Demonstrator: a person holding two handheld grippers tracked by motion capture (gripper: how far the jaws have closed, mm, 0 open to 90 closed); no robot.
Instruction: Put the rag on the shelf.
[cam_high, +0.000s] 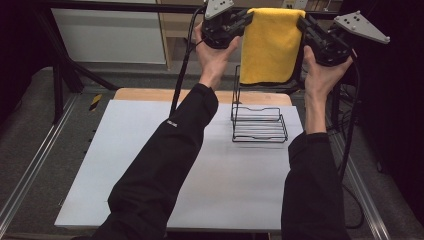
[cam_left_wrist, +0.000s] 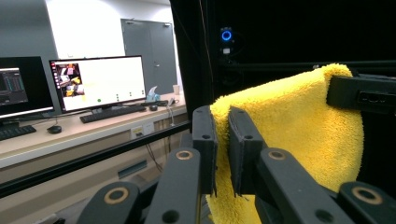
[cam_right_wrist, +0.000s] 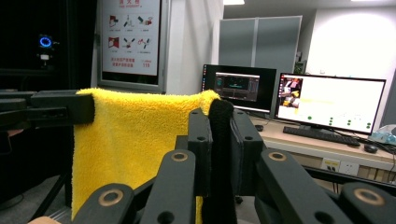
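Yellow microfiber towel (cam_high: 270, 45) stretched at top centre of the high view, above black wire rack (cam_high: 258, 123). Left gripper (cam_high: 246, 20) and right gripper (cam_high: 303, 25) each clamped on an upper corner.

The worktop (cam_high: 150, 165) lies bare from its near edge to the far edge on the left side. A black wire rack (cam_high: 258, 122) stands near the far right corner, directly under the hanging yellow towel (cam_high: 270, 45), blocking a straight descent there.
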